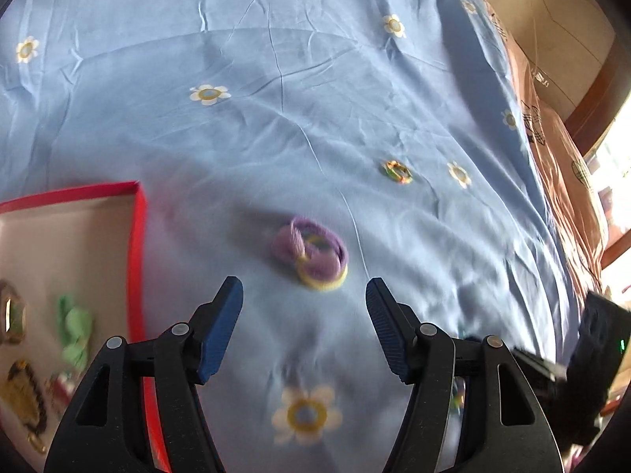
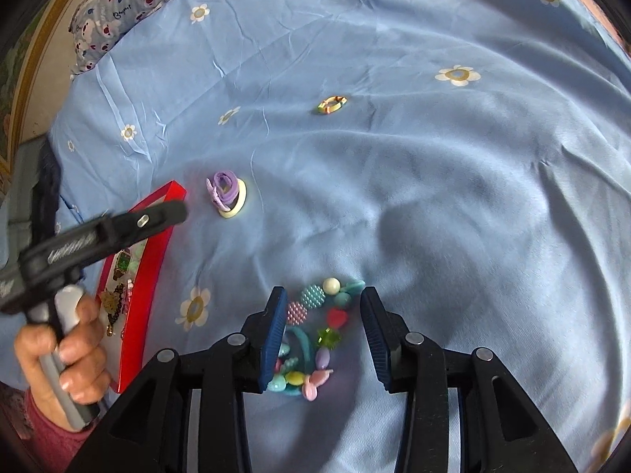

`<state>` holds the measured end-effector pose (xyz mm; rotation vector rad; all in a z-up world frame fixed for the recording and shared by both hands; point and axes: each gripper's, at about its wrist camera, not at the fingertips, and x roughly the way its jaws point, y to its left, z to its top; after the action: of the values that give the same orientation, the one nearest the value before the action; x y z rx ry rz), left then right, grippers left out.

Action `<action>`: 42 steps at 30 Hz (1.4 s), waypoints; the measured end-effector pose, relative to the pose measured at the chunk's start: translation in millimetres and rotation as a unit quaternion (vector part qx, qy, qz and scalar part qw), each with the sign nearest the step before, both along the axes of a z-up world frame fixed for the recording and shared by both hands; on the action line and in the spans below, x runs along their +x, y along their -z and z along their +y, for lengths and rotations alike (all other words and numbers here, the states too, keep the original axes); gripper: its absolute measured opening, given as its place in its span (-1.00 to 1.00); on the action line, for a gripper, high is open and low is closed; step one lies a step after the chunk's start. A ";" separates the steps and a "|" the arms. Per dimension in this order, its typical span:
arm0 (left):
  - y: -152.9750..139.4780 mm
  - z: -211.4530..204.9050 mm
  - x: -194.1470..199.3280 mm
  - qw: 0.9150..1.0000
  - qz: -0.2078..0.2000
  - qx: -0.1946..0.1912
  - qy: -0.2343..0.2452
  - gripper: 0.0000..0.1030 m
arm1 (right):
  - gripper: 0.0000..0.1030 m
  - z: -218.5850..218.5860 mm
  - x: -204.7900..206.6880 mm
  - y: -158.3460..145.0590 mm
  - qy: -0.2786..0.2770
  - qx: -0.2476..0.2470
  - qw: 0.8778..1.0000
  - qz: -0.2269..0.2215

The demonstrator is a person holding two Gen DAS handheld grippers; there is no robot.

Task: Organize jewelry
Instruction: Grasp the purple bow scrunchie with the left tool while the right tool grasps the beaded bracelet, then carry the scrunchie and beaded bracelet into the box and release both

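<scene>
My left gripper (image 1: 303,289) hangs open over the blue flowered sheet, with a purple hair tie (image 1: 315,252) lying on a yellow one just ahead of its tips. Further off lies a small multicoloured ring (image 1: 397,171), which also shows in the right wrist view as the ring (image 2: 332,104). A red-rimmed tray (image 1: 138,244) at the left holds a green piece (image 1: 75,335) and gold pieces. My right gripper (image 2: 323,291) is open and low over a colourful beaded bracelet (image 2: 315,315), which lies on the sheet between its blue pads.
A hand (image 2: 67,351) holds the left gripper's handle above the tray (image 2: 154,268). A patterned pillow (image 2: 138,0) lies at the far left. A brownish-pink blanket (image 1: 552,165) borders the sheet on the right, with a wooden edge (image 1: 599,94) beyond it.
</scene>
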<state>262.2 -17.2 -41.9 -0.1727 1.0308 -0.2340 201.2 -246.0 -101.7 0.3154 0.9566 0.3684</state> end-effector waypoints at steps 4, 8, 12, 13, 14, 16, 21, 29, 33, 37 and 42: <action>10.5 -2.9 17.0 1.000 0.009 -0.004 -0.004 0.08 | -0.28 1.9 1.9 0.8 -0.002 -0.008 1.000 -0.004; 21.7 -4.1 23.4 1.000 0.024 -0.015 0.003 -0.64 | -0.68 3.3 1.2 1.5 -0.005 -0.023 1.000 -0.010; 18.1 -1.6 14.7 1.000 0.015 -0.017 0.005 -0.87 | -0.77 3.9 -1.1 -0.8 -0.006 -0.024 1.000 -0.018; 15.6 -0.2 11.2 1.000 0.013 -0.019 0.006 -0.90 | -0.77 4.7 -2.4 -3.1 -0.007 -0.022 0.999 -0.023; 12.9 1.2 7.8 1.000 0.010 -0.019 0.006 -0.92 | -0.77 4.8 -4.7 -7.1 -0.008 -0.017 0.999 -0.029; 7.0 4.5 -0.7 1.000 0.004 -0.022 0.008 -0.93 | -0.77 5.7 -7.3 -14.2 -0.008 -0.014 0.999 -0.039; -8.5 13.9 -25.1 1.000 -0.011 -0.027 0.009 -0.93 | -0.77 8.6 -16.4 -35.7 -0.012 -0.002 0.998 -0.066; -25.0 30.7 -62.9 0.999 -0.027 -0.031 0.001 -0.93 | -0.77 20.7 -31.8 -58.4 -0.024 0.009 0.996 -0.089; -28.2 44.3 -81.9 0.999 -0.031 -0.034 -0.012 -0.93 | -0.77 28.7 -37.9 -67.4 -0.034 0.012 0.995 -0.098; -29.1 60.7 -99.4 0.998 -0.031 -0.039 -0.028 -0.93 | -0.77 41.1 -43.6 -73.1 -0.048 0.013 0.993 -0.103; -29.7 82.0 -117.3 0.997 -0.033 -0.042 -0.051 -0.93 | -0.77 57.4 -49.2 -76.4 -0.066 0.013 0.992 -0.107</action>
<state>144.9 64.7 -12.2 -0.2911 0.9454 -0.1899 152.0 -188.6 -25.3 0.2325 0.7629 0.5251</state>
